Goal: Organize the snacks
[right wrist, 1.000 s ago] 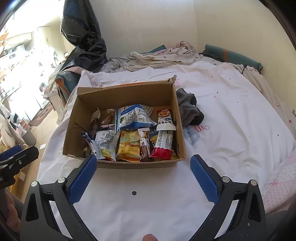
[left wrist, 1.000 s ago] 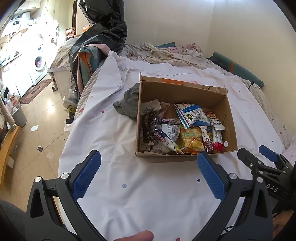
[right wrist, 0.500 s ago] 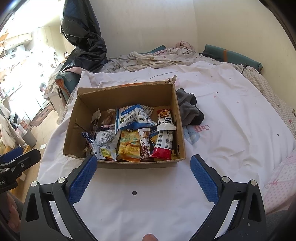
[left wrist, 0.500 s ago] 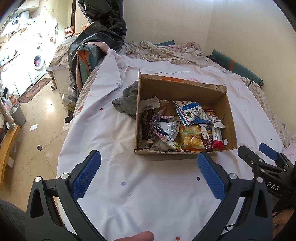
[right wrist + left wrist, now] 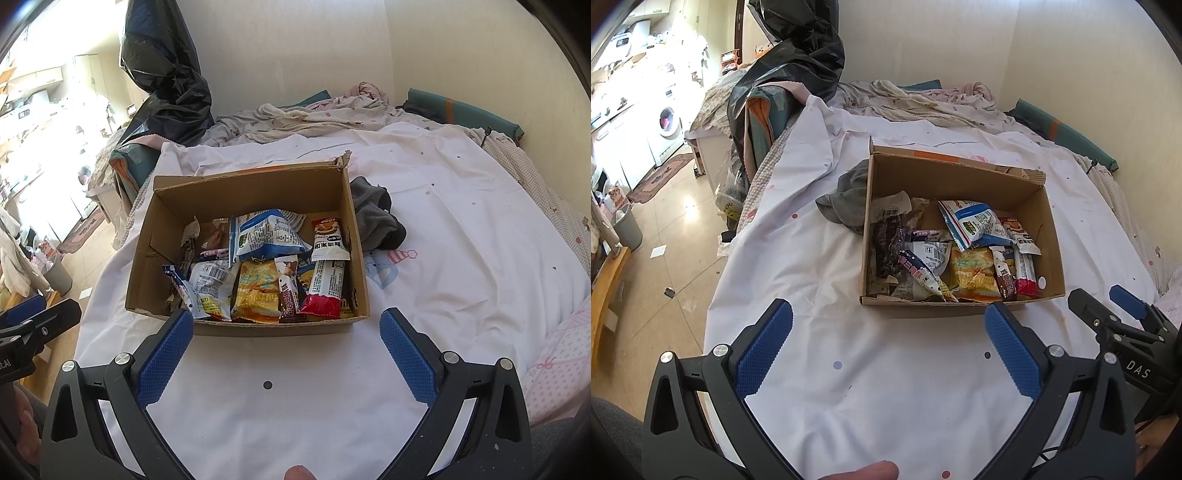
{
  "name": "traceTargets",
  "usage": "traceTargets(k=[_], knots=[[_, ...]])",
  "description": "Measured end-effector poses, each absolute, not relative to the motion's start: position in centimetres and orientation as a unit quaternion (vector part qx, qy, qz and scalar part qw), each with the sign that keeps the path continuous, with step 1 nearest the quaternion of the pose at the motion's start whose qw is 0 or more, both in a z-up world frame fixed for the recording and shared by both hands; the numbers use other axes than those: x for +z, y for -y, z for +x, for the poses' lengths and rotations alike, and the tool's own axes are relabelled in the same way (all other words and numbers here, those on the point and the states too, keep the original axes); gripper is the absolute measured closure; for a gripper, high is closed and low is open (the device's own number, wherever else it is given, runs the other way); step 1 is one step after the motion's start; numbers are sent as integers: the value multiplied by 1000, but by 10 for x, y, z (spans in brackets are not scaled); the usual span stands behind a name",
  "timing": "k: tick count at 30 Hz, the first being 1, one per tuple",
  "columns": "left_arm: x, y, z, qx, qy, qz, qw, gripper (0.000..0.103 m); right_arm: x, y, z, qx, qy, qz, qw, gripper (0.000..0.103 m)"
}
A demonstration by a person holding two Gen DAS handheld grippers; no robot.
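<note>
Snacks [image 5: 258, 273]: being kept in the cardboard box [image 5: 162, 236] mid-bed.
Left gripper [image 5: 886, 343]: being held wide, empty, short of the box.
Right gripper [image 5: 286, 347]: being held wide, empty, just before the box's near wall.

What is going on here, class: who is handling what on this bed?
A person holds a two-finger gripper in each hand above a white sheet. Both the left gripper and the right gripper are open and hold nothing. Just ahead of them sits an open cardboard box with snack packets jumbled inside, such as a blue and white bag and a yellow packet. A grey cloth lies beside the box. No snack is picked up yet.
</note>
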State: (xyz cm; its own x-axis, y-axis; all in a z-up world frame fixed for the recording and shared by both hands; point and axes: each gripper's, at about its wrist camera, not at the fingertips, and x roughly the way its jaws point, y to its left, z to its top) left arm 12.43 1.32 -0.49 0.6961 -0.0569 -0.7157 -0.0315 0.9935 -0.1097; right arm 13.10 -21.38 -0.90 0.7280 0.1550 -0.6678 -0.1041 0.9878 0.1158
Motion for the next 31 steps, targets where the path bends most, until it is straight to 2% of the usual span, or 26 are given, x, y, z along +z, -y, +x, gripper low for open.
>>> traceTargets(k=[31], knots=[[-9,-13,123,-8,-395,-60,917,0,-6,210,126,76,-360,40,929,0]])
